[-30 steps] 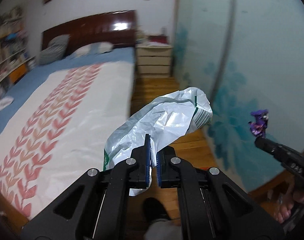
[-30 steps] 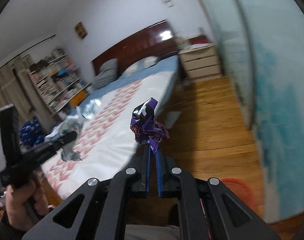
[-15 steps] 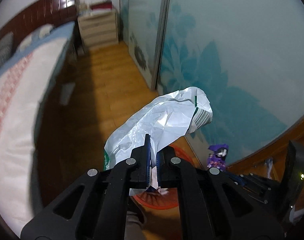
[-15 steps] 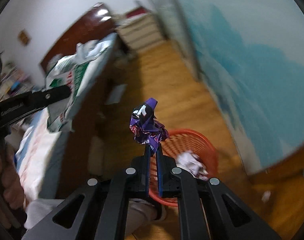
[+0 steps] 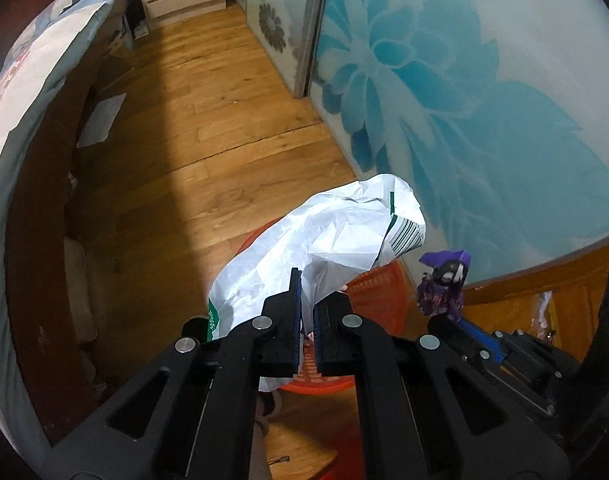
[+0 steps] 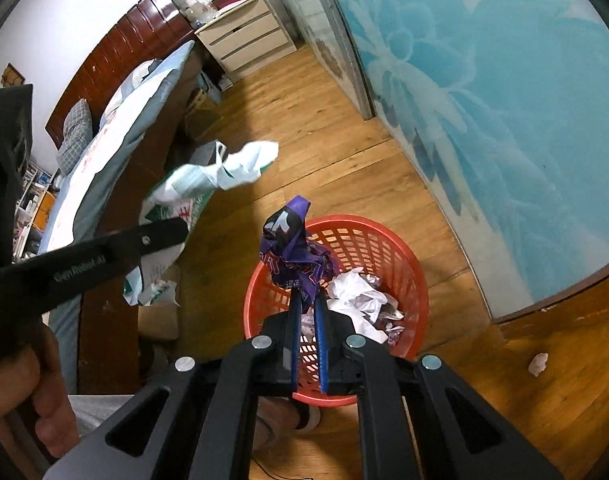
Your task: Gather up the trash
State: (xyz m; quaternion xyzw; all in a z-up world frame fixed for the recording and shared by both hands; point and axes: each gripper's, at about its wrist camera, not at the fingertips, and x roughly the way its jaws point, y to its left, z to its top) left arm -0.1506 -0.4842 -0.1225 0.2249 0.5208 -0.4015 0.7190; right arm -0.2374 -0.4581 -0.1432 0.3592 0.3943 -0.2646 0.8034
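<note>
Both hand-held grippers now hang over the red basket (image 6: 408,264), nearer than before. The left hand-held gripper (image 5: 307,300) clamps a white plastic bag (image 5: 328,248) with a barcode; the right hand-held gripper (image 6: 307,304) pinches a purple wrapper (image 6: 294,252), its lettering unreadable.

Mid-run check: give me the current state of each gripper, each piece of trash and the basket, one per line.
left gripper: shut on the white bag.
white bag: crumpled, held up over the basket.
right gripper: shut on the purple wrapper.
purple wrapper: crumpled, held above the basket, not released.
red basket: upright on the floor, open-topped, partly filled.
crumpled paper: lying inside the basket.
small scrap: loose on the floor, outside the basket.
</note>
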